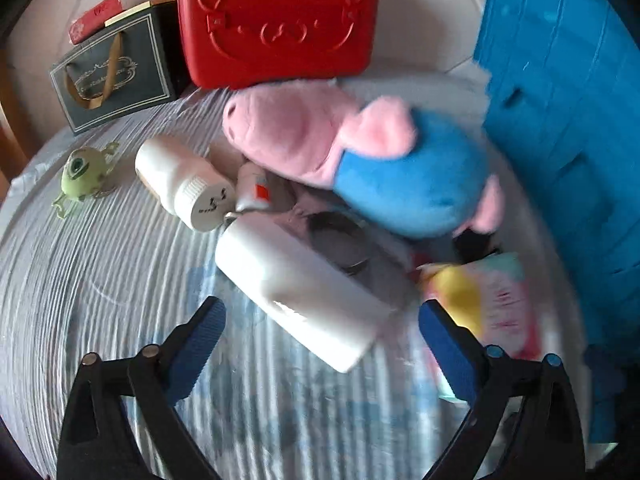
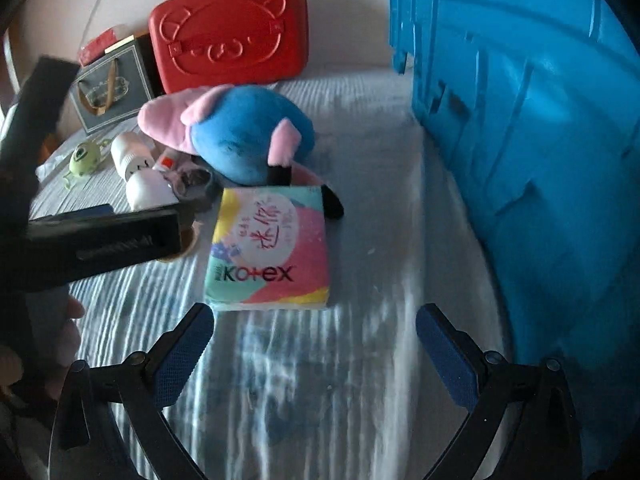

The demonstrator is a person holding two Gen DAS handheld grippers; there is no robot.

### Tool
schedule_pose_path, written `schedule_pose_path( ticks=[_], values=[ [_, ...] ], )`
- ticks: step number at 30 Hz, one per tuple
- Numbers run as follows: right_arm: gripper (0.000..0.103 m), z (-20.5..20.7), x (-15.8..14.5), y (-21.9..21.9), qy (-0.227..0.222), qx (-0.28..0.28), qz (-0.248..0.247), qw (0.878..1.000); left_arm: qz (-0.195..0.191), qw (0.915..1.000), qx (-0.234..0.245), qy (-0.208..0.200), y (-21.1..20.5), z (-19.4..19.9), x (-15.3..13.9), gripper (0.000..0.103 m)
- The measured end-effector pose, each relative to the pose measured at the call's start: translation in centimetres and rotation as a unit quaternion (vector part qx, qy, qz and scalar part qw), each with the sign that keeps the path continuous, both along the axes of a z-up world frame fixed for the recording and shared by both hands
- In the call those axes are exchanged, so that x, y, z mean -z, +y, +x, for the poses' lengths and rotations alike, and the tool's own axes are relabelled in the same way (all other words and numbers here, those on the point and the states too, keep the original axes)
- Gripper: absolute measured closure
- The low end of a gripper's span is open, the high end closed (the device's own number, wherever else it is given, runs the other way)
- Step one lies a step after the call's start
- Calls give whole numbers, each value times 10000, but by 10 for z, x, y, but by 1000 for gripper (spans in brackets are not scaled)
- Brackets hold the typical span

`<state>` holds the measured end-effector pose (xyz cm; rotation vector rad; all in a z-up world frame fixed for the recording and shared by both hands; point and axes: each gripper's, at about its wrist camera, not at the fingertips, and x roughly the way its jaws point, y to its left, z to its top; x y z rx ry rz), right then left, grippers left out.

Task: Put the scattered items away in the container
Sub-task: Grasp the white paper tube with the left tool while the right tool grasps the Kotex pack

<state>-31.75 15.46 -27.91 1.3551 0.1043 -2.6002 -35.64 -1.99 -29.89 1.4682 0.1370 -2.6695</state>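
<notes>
Big white bottle point(image 1: 298, 294) lay on its side on the striped bedsheet point(image 1: 92, 280), long axis running diagonally, one end aimed toward the left gripper point(image 1: 320, 332). Its fingers point(image 1: 200, 344) were spread wide with nothing gripped, angled down just short of that bottle. Right gripper point(image 2: 314, 346) was gaping too, empty, tilted down near the flat Kotex pack point(image 2: 270, 248). The plush pig point(image 1: 360, 160) covered some dark stuff I couldn't make out. The blue crate point(image 2: 520, 120) ran off frame at the right. Left view was pretty blurry.
</notes>
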Motion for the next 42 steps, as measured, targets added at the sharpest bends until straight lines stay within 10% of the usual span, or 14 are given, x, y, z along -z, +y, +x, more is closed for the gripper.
schedule_pose_path(
  ticks=[9, 21, 31, 34, 42],
  values=[
    [0, -22, 13, -18, -140, -178, -286, 9993, -526, 9972, -435, -312, -48, 26, 9, 12],
    [0, -47, 31, -24, -208, -122, -251, 9994, -85, 9985, -459, -292, -16, -4, 11, 12],
    [1, -50, 35, -26, -66, -95, -249, 9996, -147, 9991, -395, -108, -18, 12, 21, 48],
    [30, -46, 34, -31, 25, -140, -155, 9998, -334, 9989, -313, -39, -13, 22, 19, 51],
    [31, -24, 1, -39, 270, -337, -176, 9989, -472, 9974, -406, 374, -21, 56, -24, 54]
  ],
)
